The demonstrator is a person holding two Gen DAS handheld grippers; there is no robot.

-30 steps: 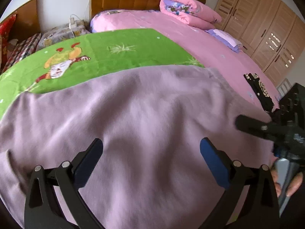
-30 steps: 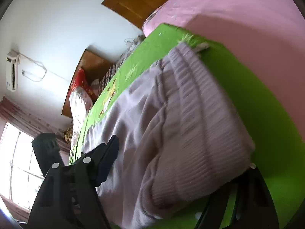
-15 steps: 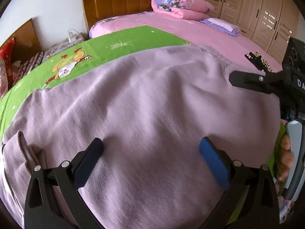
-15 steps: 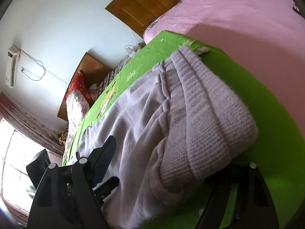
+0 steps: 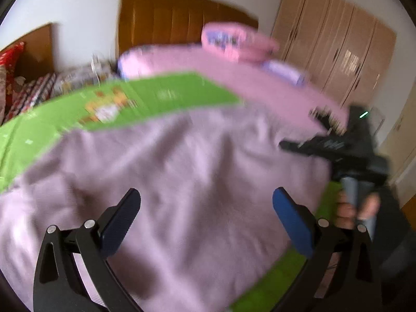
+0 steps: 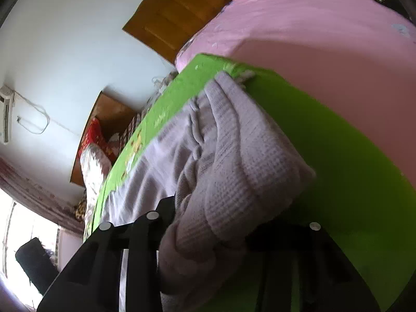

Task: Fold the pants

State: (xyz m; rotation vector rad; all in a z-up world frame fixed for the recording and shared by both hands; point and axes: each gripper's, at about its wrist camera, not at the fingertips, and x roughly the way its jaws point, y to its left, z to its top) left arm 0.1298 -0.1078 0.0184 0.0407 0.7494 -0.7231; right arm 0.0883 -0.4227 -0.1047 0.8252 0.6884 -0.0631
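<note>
Right tongs clamping the pants' ribbed waistband; left tongs hanging apart.

Left wrist view: left tongs [image 5: 206,213] are hovering wide apart, empty, over lilac pants [image 5: 169,182] lying spread on the green sheet [image 5: 156,96] of the bed [image 5: 260,83]. Right wrist view: right tongs [image 6: 210,234], having just been closing, are pinching the bunched waistband [image 6: 234,171]. Fabric is looking soft, light and limp; the thick ribbed band probably grips best. Open bedding is lying beyond the near edge.
</note>
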